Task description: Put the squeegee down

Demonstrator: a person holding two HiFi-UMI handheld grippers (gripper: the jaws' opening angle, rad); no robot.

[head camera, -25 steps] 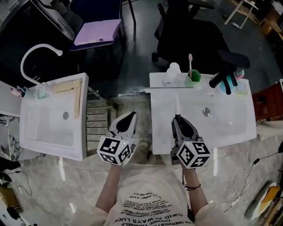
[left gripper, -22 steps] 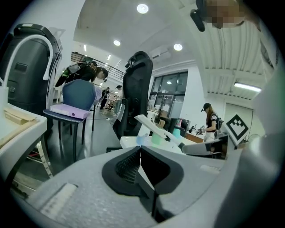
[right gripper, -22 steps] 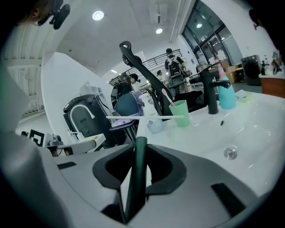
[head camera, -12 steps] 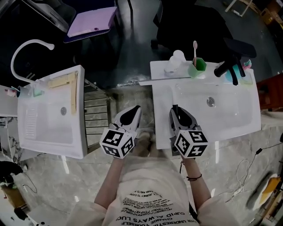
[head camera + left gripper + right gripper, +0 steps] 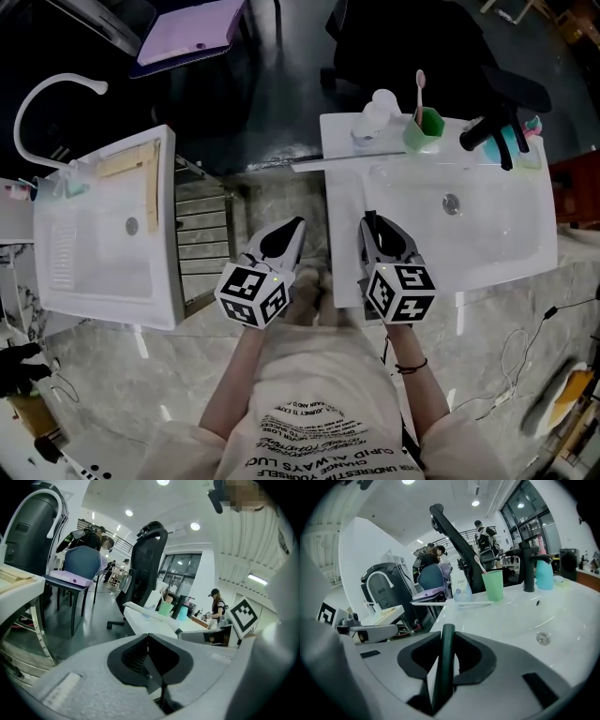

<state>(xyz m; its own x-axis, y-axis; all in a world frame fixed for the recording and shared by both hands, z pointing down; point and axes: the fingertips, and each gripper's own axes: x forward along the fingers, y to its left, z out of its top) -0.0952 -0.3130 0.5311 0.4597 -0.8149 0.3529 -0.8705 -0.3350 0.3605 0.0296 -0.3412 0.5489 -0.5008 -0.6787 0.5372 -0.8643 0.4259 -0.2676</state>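
At the bottom centre of the head view, the left gripper (image 5: 292, 228) hangs with its jaws closed together on nothing. Just right of it, the right gripper (image 5: 373, 223) clamps the dark handle of the squeegee (image 5: 319, 165). The white blade lies up-frame along the sink's (image 5: 487, 253) back ledge, before the bottle (image 5: 372, 114) and green cup (image 5: 427, 127); contact is unclear. The set-down looks nearly finished: settle it flat, then spread the jaws and back away.
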